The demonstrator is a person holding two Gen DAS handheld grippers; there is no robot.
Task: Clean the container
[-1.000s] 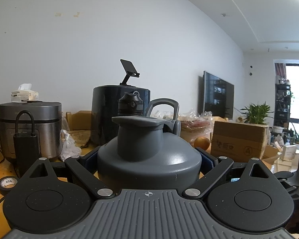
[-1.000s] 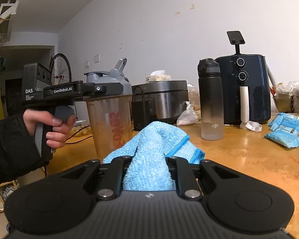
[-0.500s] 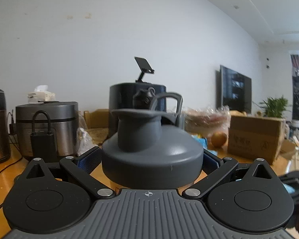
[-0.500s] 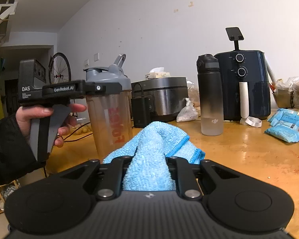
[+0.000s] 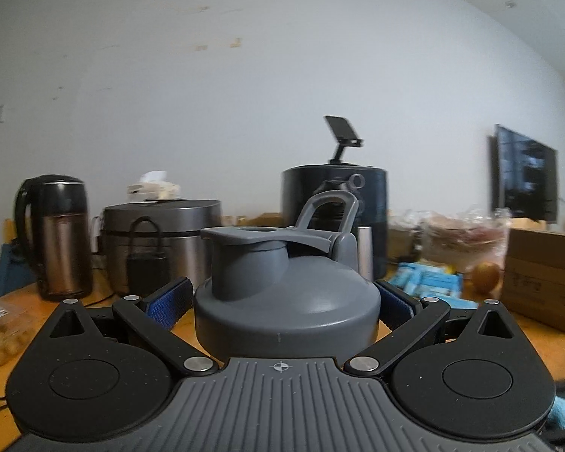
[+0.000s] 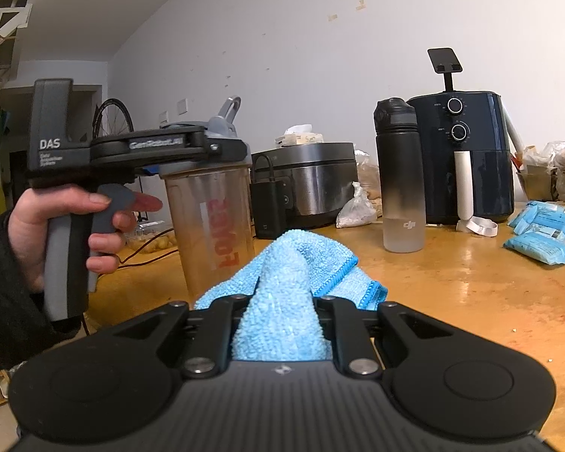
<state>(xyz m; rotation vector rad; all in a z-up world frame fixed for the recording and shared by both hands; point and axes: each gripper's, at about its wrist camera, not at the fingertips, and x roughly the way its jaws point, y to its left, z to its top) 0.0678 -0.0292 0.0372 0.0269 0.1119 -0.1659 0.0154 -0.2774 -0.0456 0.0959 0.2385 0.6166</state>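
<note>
A clear shaker bottle with red lettering and a grey flip-top lid stands upright at the left of the wooden table. My left gripper is shut on it at the lid, with the blue pads on either side. A person's hand holds that gripper's handle. My right gripper is shut on a light blue microfibre cloth, which bunches up just in front of the bottle's lower part and hides its base.
Along the wall stand a black water bottle, a dark air fryer, a steel rice cooker with a black power pack and a kettle. Blue packets and a cardboard box lie to the right.
The left gripper swung round with the bottle: the kettle came into its view and the red lettering turned. The right gripper and cloth stayed put.
</note>
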